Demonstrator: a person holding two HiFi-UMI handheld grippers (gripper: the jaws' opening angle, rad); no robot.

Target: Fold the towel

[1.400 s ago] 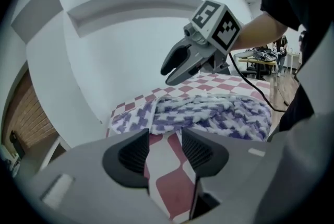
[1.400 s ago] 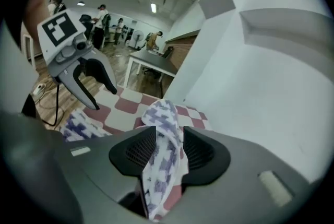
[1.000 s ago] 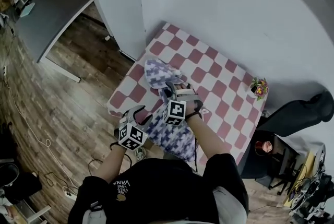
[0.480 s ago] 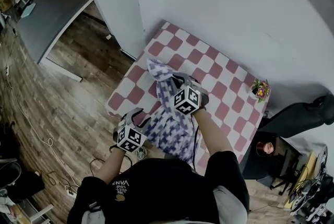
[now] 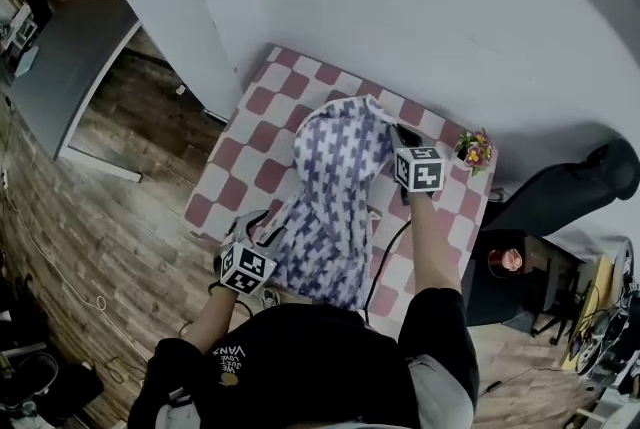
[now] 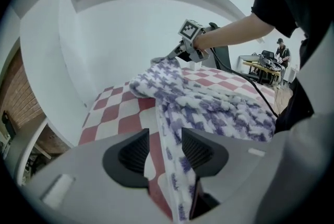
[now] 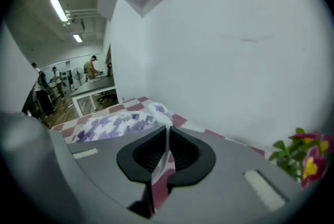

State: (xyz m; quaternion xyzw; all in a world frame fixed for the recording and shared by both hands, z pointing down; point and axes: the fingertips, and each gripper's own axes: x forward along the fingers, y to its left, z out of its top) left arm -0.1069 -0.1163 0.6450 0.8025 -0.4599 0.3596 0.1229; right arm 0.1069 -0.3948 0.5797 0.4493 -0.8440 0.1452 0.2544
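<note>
A white towel with purple checks [image 5: 335,187] drapes over a table with a red-and-white chequered cloth [image 5: 245,147]. My right gripper [image 5: 398,132] is shut on one thin corner of the towel [image 7: 166,157] and holds it lifted over the table's far right part, close to the wall. The towel stretches from there back to the near edge. My left gripper [image 5: 260,225] stands open at the near-left edge. A strip of towel edge [image 6: 172,155] runs between its jaws, close to the right one, unpinched. The right gripper [image 6: 175,56] also shows in the left gripper view.
A small pot of flowers [image 5: 474,150] stands at the table's far right corner, right beside the right gripper. A white wall [image 5: 450,7] runs behind the table. A black cable [image 5: 385,257] trails off the near edge. Dark furniture [image 5: 560,202] sits to the right.
My right gripper closed on the towel and carried its corner up and away to the table's far right, rolling as it went. The towel got pulled long. The left gripper shifted slightly.
</note>
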